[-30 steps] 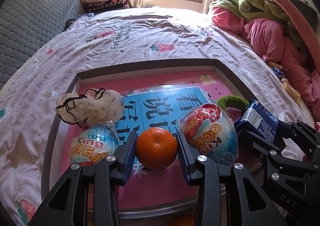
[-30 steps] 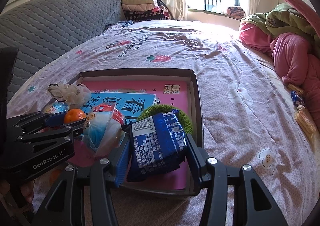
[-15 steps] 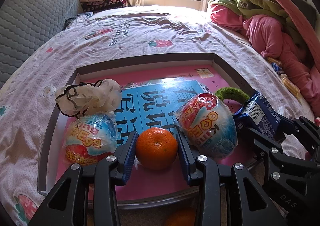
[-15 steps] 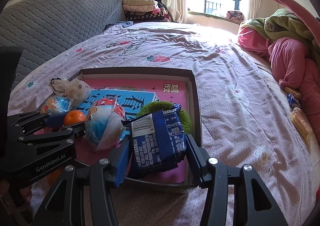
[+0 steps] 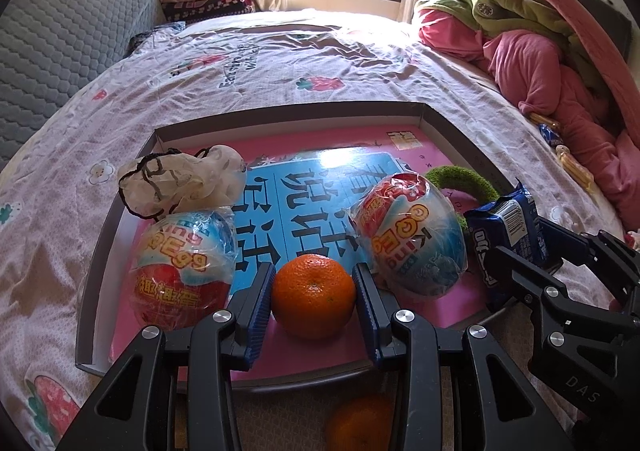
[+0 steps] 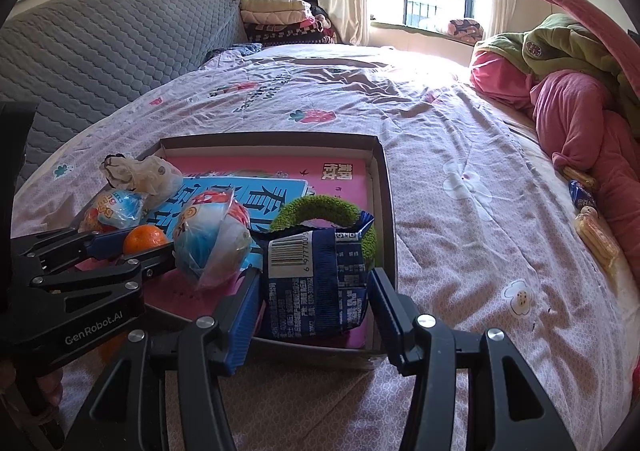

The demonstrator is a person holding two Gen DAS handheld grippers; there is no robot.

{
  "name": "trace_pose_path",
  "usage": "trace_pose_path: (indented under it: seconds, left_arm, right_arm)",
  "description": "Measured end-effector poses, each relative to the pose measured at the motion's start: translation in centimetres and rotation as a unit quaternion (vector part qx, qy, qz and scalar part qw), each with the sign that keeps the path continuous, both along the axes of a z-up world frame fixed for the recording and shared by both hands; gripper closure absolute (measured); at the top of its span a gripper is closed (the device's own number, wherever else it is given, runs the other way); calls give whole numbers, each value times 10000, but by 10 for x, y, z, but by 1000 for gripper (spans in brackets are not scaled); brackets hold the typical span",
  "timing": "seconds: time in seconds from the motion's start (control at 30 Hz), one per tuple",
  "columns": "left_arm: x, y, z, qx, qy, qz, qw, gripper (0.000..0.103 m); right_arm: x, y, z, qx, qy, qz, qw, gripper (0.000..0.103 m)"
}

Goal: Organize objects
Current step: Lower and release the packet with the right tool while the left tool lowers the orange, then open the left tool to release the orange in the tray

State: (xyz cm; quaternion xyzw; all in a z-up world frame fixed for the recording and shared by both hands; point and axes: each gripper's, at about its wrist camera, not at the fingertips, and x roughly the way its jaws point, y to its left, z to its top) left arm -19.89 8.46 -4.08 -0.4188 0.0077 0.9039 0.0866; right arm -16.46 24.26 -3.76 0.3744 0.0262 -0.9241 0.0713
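A shallow box lid (image 5: pixel 280 115) (image 6: pixel 384 187) lies on the bed and holds two wrapped toy eggs (image 5: pixel 184 267) (image 5: pixel 412 235), a crumpled white bag (image 5: pixel 176 179), a green ring (image 5: pixel 464 179) and a pink-and-blue book. My left gripper (image 5: pixel 314 305) has an orange (image 5: pixel 314 297) (image 6: pixel 144 239) between its pads, resting on the book; small gaps show beside it. My right gripper (image 6: pixel 316 303) has a blue snack packet (image 6: pixel 316 287) (image 5: pixel 508 227) between its pads in the lid's near right corner, with gaps on both sides.
A second orange (image 5: pixel 360 423) lies on the bed below the left gripper, outside the lid. Small snack packets (image 6: pixel 588 219) lie by the pink bedding (image 6: pixel 580 123) at the right. A grey quilted headboard (image 6: pixel 100 63) stands at the left.
Both grippers have drawn back slightly and their jaws have widened. The orange and the blue packet now rest in the lid with gaps beside them.
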Motion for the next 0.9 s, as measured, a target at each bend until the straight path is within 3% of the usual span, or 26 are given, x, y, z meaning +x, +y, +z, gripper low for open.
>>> trace_pose_path:
  seconds: [0.9]
  left_arm:
    - [31,-12,15,93,82,18,9999,62]
  right_arm:
    - [23,5,16,-109,-33,-121,9999,49]
